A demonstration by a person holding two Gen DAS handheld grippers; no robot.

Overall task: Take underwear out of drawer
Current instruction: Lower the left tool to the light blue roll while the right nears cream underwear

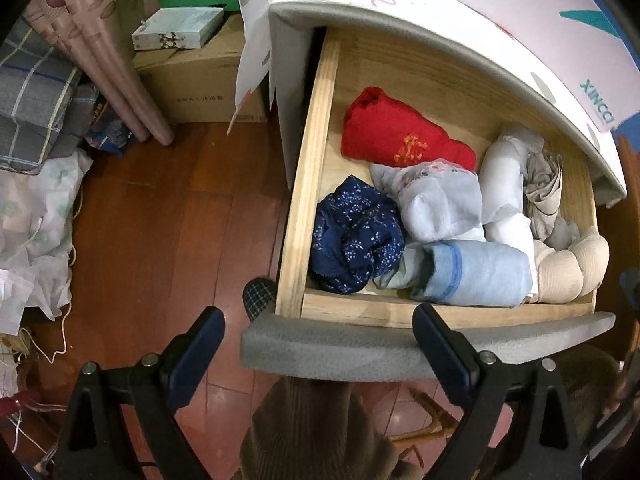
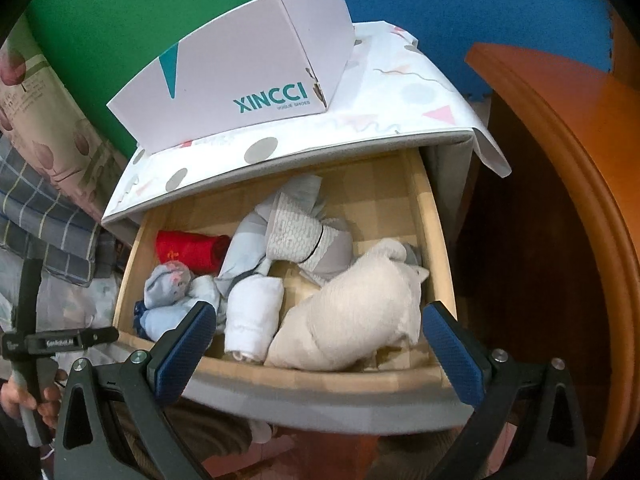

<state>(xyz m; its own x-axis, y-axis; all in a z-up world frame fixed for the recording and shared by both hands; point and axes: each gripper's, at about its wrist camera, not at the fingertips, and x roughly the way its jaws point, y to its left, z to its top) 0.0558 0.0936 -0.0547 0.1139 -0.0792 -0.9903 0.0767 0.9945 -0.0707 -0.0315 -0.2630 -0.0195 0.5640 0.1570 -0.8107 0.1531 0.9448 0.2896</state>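
Note:
The wooden drawer [image 1: 316,148] [image 2: 436,216] stands pulled out of a grey cabinet and holds several rolled garments. In the left wrist view I see a red roll [image 1: 396,134], a dark blue patterned piece [image 1: 354,236], a light blue roll [image 1: 476,272], a white roll [image 1: 502,188] and a cream roll [image 1: 572,264]. In the right wrist view the cream roll [image 2: 360,312] and a white roll [image 2: 252,316] lie nearest. My left gripper [image 1: 318,330] hangs open above the drawer's grey front. My right gripper [image 2: 320,324] is open too, above the cream roll, touching nothing.
A XINCCI shoe box [image 2: 240,80] sits on the cabinet's patterned cloth [image 2: 392,92]. An orange wooden furniture edge [image 2: 560,128] stands right of the drawer. Cardboard boxes [image 1: 200,80], rolled mats [image 1: 104,52] and bags [image 1: 36,216] crowd the wood floor at left. A person's slipper [image 1: 258,296] shows below.

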